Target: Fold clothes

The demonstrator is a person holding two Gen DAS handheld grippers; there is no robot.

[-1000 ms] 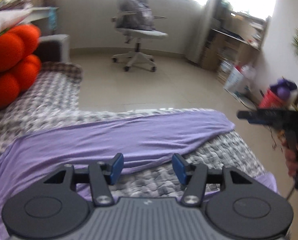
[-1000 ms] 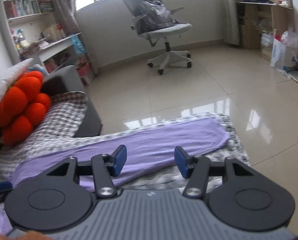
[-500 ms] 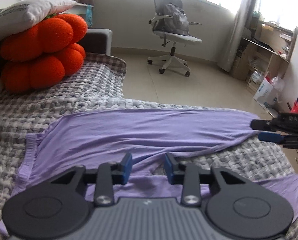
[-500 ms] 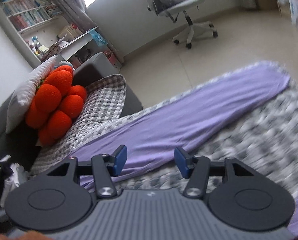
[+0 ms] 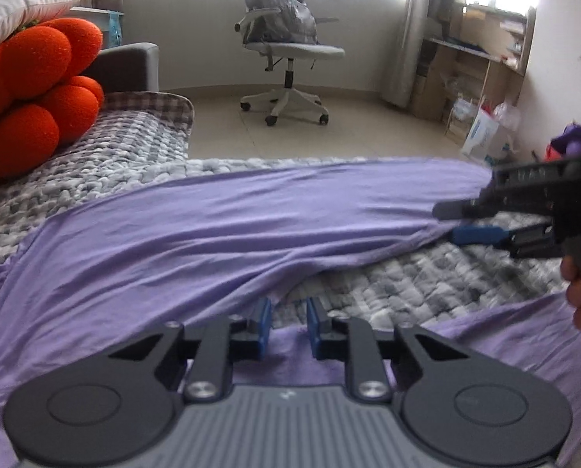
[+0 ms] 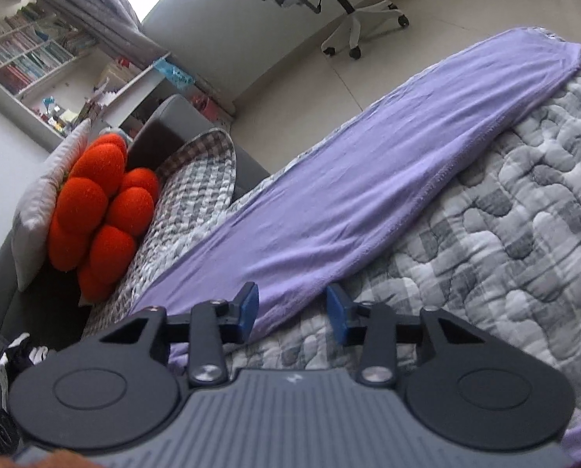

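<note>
Left wrist view, purple garment [image 5: 251, 226] on quilt [image 5: 427, 277], left tool [image 5: 288, 325] closing

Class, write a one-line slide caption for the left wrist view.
Left gripper closing on the near edge of a purple garment spread over a grey quilt, while the right gripper closes at its far end.

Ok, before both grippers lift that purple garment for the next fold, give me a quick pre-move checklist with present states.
1. Purple garment spread on the quilt: ok.
2. Cloth edge between left gripper fingers, jaws closing: ok.
3. Left pads pressing cloth: cannot tell.
4. Cloth edge between right gripper fingers, jaws closing: ok.
5. Right pads pressing cloth: not ok, a gap shows.
6. Orange cushion clear of the garment: ok.
</note>
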